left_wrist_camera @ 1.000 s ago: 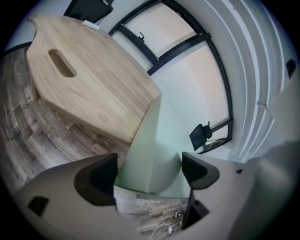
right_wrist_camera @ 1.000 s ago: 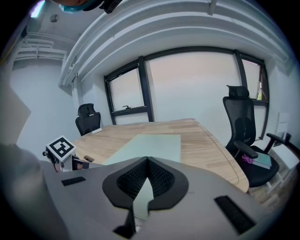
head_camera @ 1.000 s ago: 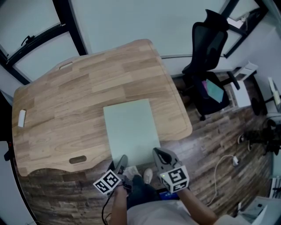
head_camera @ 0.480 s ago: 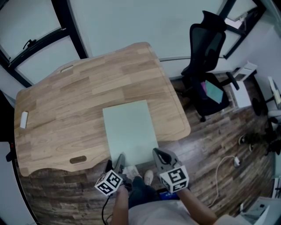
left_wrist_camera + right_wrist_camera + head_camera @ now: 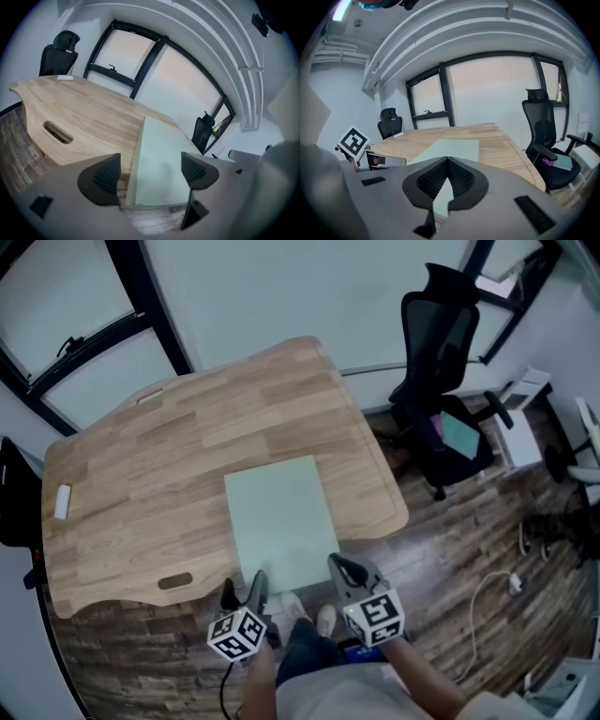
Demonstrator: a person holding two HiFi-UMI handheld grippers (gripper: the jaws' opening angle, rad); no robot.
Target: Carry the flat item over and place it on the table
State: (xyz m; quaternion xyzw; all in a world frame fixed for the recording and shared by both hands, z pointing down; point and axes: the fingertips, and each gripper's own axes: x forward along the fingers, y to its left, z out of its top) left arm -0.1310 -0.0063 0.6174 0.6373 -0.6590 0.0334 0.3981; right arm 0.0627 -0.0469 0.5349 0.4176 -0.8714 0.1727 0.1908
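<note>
1. The left gripper (image 5: 151, 169) is released: its two dark pads stand wide apart with nothing pinched between them.
2. Straight ahead of those open jaws lies the pale green sheet (image 5: 278, 521). It is flat on the wooden table (image 5: 169, 474), and its near edge hangs a little past the table's edge, just in front of the pads.
3. The right gripper (image 5: 447, 174) is clenched, with the tips of its pads meeting. A pale sliver of the sheet shows in the narrow slot below the tips. I cannot tell whether they nip the sheet or merely sit over it.
4. From overhead, that gripper's nose is at the sheet's near right corner, and the left gripper is just off the near left corner.
5. The sheet runs away from both grippers towards the middle of the table, its long sides roughly in line with them.
6. An oval cut-out (image 5: 175, 581) in the tabletop sits to the left of the left gripper, close to the near edge.
7. Far off to the left, near the table's end, lies a small white block (image 5: 62, 502).
8. A black office chair (image 5: 441, 362) stands ahead and to the right of the right gripper, beyond the table's right edge, on the plank floor (image 5: 450, 549).
</note>
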